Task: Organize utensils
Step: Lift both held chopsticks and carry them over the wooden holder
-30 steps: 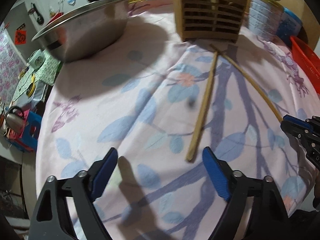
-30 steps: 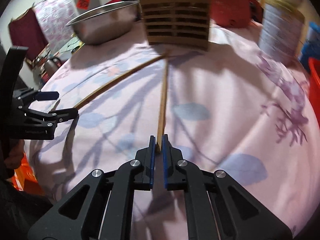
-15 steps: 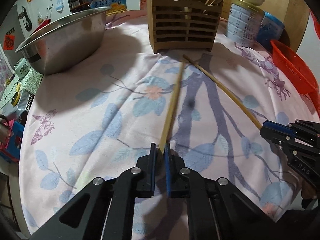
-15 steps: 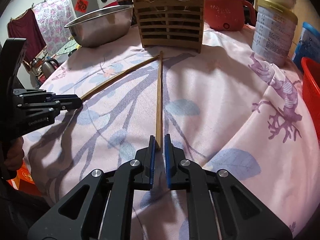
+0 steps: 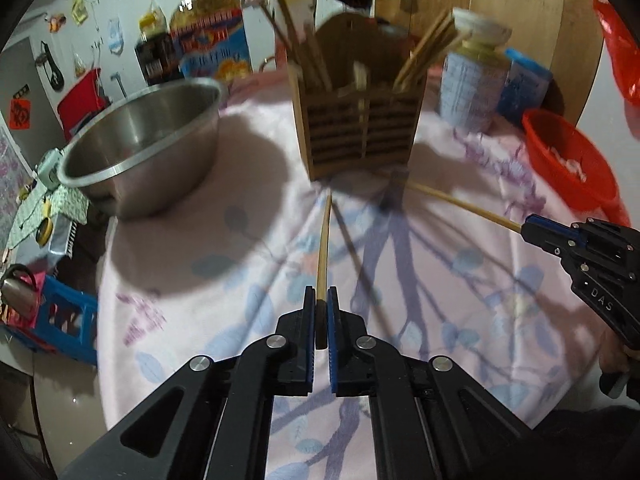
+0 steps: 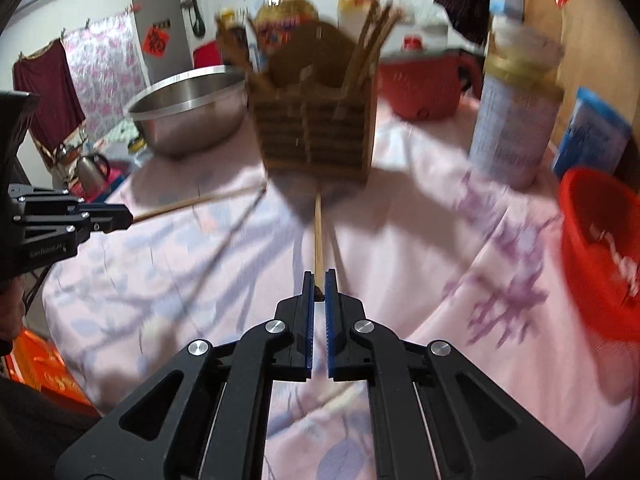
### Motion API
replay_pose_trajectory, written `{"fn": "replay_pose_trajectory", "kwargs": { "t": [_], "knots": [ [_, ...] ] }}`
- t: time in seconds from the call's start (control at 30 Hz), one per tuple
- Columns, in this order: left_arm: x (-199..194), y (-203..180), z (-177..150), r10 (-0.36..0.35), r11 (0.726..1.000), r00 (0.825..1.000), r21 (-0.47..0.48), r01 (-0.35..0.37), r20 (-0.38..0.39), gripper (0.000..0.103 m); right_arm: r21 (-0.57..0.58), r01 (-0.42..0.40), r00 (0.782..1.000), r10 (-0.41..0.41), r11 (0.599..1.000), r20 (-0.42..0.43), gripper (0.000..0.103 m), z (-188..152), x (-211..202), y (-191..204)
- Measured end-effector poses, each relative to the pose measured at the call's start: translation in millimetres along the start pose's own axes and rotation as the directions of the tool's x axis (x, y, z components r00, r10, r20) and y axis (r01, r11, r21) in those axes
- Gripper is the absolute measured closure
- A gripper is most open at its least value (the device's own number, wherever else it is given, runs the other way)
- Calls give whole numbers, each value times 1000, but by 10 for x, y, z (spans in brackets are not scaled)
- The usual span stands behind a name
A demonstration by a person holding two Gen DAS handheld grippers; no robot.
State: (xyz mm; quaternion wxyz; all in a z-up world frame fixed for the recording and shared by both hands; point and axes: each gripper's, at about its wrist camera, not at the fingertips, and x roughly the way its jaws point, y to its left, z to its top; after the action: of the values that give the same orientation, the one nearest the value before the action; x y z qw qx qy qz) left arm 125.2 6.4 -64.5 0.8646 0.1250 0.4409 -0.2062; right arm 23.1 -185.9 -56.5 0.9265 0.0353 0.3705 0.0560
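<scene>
My left tongs [image 5: 318, 312] clamp one chopstick [image 5: 323, 248], my right tongs [image 6: 319, 292] clamp the other chopstick [image 6: 318, 236], both raised above the floral-clothed worktop [image 5: 224, 264], tips toward the slatted wooden utensil holder [image 5: 358, 132] beside the steel bowl [image 5: 148, 148].

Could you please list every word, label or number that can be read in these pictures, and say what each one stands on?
"DAS": on the side of the right tool, seen from the left wrist.
Print on the side of the left tool: too blurred to read.
Oil bottle label: blurred, unreadable.
Tin can print: too small and blurred.
Red door sign: one character, not legible.
</scene>
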Motion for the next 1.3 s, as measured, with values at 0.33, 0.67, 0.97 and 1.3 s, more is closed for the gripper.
{"fn": "replay_pose_trajectory", "kwargs": {
  "t": [0.33, 0.67, 0.97, 1.3],
  "knots": [
    [-512, 55, 608, -16, 999, 995, -39, 20, 100, 97, -26, -21, 983, 25, 999, 180, 97, 706, -464, 27],
    [-505, 65, 674, -21, 998, 996, -59, 26, 89, 97, -27, -37, 975, 42, 999, 216, 97, 915, -524, 79],
    [-268, 154, 611, -35, 994, 999, -102, 38, 26, 97, -13, -46, 982, 48, 999, 185, 97, 827, -423, 92],
    [-519, 129, 917, -36, 997, 996, -63, 41, 82, 97, -5, -36, 975, 36, 999, 217, 97, 939, -499, 63]
  ]
}}
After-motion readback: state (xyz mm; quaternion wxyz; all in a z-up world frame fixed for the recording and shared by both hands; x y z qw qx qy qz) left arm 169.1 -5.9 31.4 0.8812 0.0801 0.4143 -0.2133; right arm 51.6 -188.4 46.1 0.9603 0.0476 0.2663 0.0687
